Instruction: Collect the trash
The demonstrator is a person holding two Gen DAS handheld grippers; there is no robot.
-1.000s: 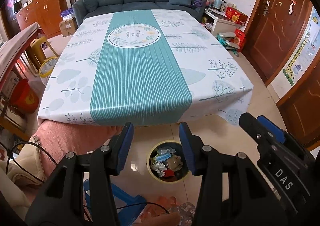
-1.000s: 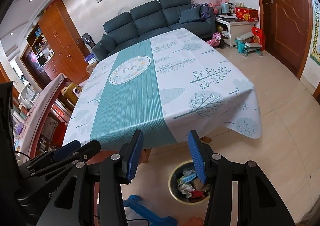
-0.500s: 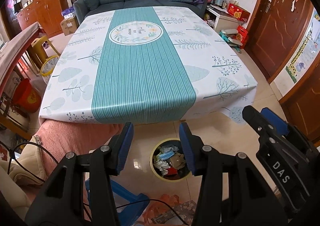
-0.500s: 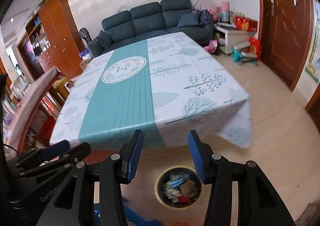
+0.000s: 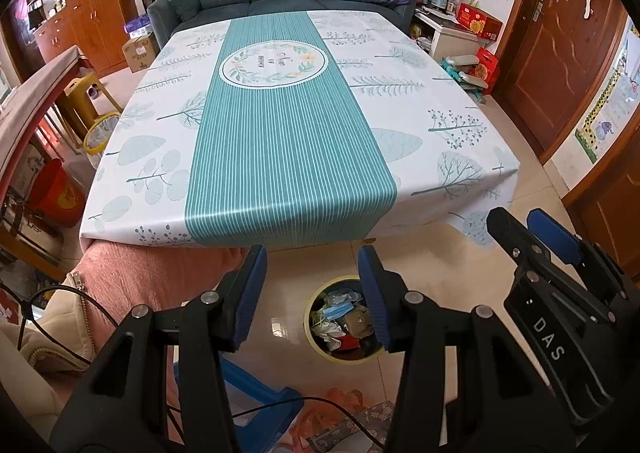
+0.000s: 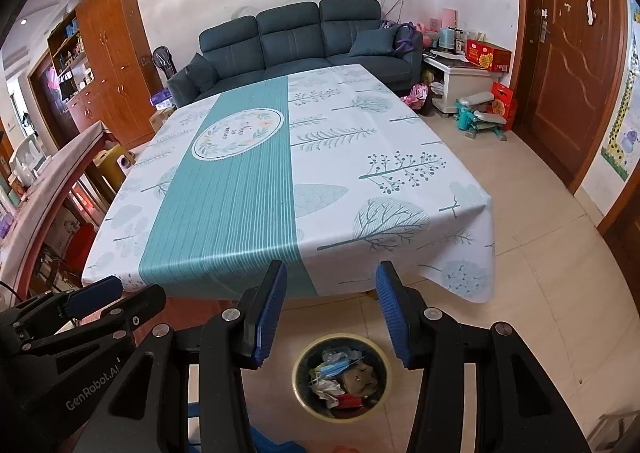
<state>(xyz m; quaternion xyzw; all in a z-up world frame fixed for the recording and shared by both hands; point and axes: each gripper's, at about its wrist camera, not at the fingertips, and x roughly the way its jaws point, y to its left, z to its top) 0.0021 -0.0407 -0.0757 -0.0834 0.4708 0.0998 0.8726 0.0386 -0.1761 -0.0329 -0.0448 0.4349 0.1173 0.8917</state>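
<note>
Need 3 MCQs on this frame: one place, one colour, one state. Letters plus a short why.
1. Where is the trash bin?
A. on the sofa
B. on the floor at the table's near edge
C. on the table

2. Colour of the tablecloth's centre stripe?
A. teal
B. red
C. yellow

3. State of the left tongs and right tongs?
A. both clamp trash
B. one holds a cup
C. both open, empty

Answers:
1 B: bin stands on the tiles below the cloth's edge.
2 A: striped teal band runs down the middle.
3 C: only floor and bin show between the pads.
</note>
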